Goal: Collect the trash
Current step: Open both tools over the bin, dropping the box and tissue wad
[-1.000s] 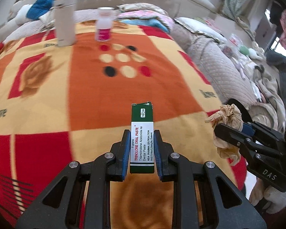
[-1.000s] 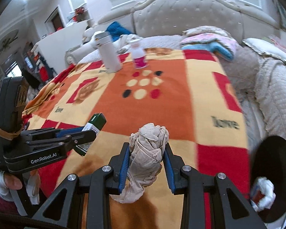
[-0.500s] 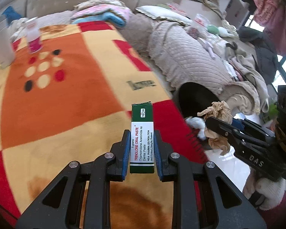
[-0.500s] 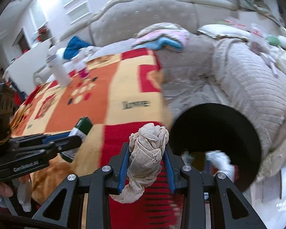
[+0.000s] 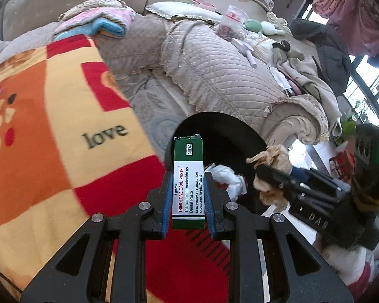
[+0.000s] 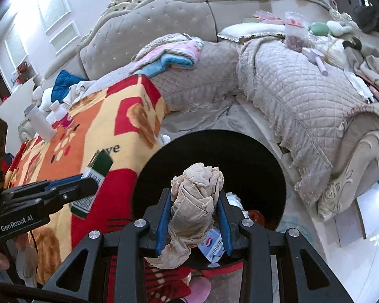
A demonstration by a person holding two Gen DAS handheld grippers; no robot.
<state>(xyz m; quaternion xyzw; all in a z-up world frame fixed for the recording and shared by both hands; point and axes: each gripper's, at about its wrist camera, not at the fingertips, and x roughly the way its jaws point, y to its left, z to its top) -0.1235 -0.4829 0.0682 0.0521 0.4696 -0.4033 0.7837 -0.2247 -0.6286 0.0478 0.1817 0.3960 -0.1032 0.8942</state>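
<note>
L wrist: my left hand-held gripper [image 5: 188, 194] clamped on green paste box [image 5: 188, 176], upright, by black bin [image 5: 227, 131] rim | R wrist: my right hand-held gripper [image 6: 193, 217] clamped on crumpled tan wad [image 6: 195, 202], over bin [image 6: 240, 151] mouth; trash inside.

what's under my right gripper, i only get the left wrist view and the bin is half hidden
Observer: The right gripper holds the crumpled beige wad right over the round opening of the black bin.
Operator: anything in there already
Observer: Yes, a white carton with a barcode lies inside, just below the wad.
Operator: and my green box, over the bin too
Observer: Not in the right wrist view. There the green box in the left gripper shows over the red patch of the blanket, left of the bin's rim.
</note>
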